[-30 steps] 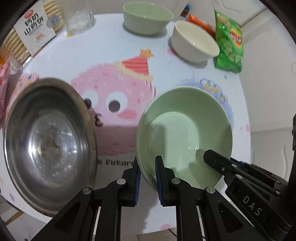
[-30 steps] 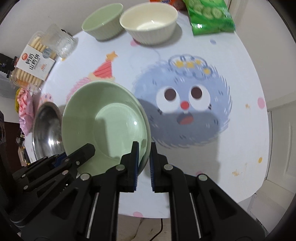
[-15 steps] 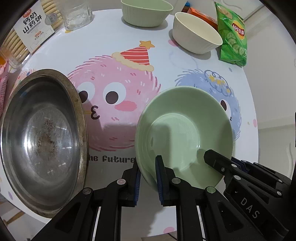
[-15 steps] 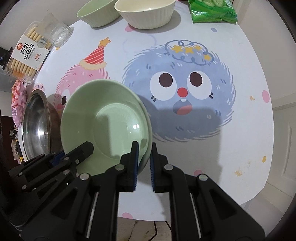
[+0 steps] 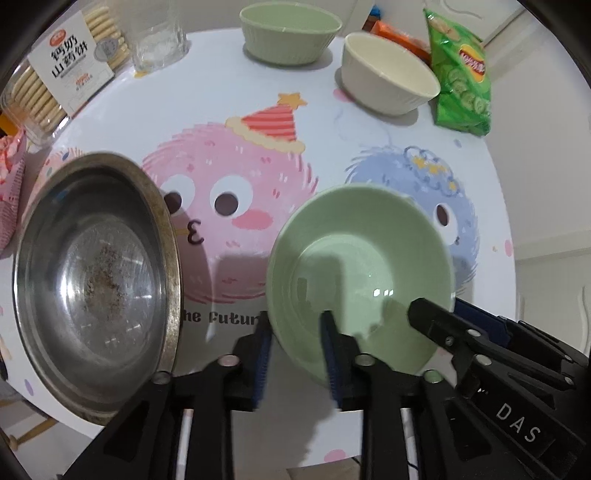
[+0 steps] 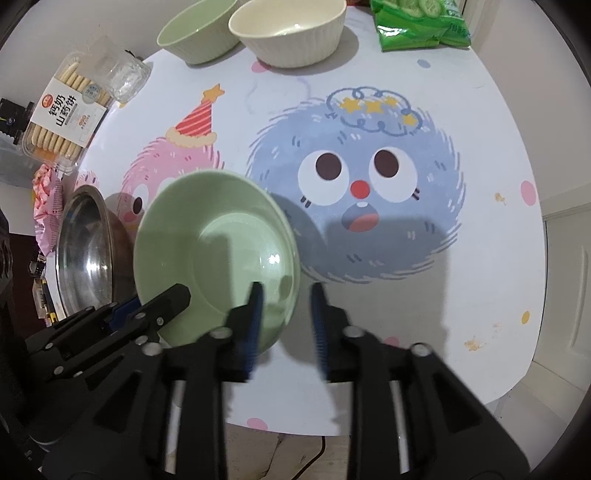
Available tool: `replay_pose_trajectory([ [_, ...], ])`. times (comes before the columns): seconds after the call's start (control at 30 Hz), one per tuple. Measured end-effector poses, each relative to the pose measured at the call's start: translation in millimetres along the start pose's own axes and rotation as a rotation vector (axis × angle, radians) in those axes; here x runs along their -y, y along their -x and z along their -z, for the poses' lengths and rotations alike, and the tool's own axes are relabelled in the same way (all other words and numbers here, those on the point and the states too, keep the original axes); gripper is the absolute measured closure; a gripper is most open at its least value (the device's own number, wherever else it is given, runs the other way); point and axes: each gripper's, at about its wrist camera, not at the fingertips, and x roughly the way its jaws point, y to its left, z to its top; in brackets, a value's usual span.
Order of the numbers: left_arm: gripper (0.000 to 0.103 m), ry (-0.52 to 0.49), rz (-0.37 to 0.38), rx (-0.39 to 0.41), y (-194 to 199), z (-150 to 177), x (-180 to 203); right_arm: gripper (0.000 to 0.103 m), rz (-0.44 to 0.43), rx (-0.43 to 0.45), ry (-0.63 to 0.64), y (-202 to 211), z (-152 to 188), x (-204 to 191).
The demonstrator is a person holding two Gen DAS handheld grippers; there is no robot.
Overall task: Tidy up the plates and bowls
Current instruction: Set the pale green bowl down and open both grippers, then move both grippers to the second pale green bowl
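both grippers have just been opening, and the pale green plate now sits let go on the table near its front edge, with its rim between each pair of jaws but the pads clear of it. the left gripper straddles the plate's left rim and the right gripper its right rim, both released. the likely trouble from here is a finger catching the rim on the way up: each inner finger is down inside the dish, so a slanted pull-out could tip or drag the plate toward the front edge, or nudge it into the steel bowl sitting to its left. whether plate and steel bowl touch i cannot tell; in the left wrist view a strip of table shows between them. the green bowl and cream bowl at the far edge look not yet gathered. the fingers are blurred, so exact clearance from the rim is hard to judge, and the plate's near rim is hidden behind the gripper bodies.
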Motion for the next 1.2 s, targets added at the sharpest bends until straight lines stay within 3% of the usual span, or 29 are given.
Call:
replay_pose_trajectory([
  [0.13,0.048,0.007,-0.011,0.047,18.8,-8.2,0.1,0.057,-0.021,0.027,-0.02,14.4,-3.0,9.0],
  [0.2,0.038,0.024,-0.002,0.067,27.9,-14.2,-2.0,0.04,-0.026,0.051,-0.033,23.9,-6.7,15.4],
  [0.27,0.026,0.036,0.001,0.085,35.1,-19.5,-3.5,0.029,-0.04,0.072,-0.041,33.4,-10.6,20.6],
  [0.47,0.0,0.049,-0.029,0.129,48.0,-33.9,-0.6,0.008,-0.05,0.136,-0.038,56.7,-28.8,27.3],
  [0.5,0.0,0.055,-0.031,0.139,50.4,-36.0,-1.0,0.001,-0.051,0.142,-0.032,59.4,-32.6,26.9],
  [0.83,0.0,0.122,-0.071,0.193,63.7,-75.1,-6.0,0.0,-0.084,0.228,0.11,89.6,-90.0,3.0],
  [1.0,0.0,0.165,-0.074,0.179,60.1,-110.6,-16.7,0.0,-0.073,0.259,0.189,96.3,-130.7,-24.1],
  [1.2,0.0,0.228,-0.052,0.132,42.6,-151.4,-37.1,0.0,-0.066,0.227,0.239,78.2,-175.6,-51.9],
])
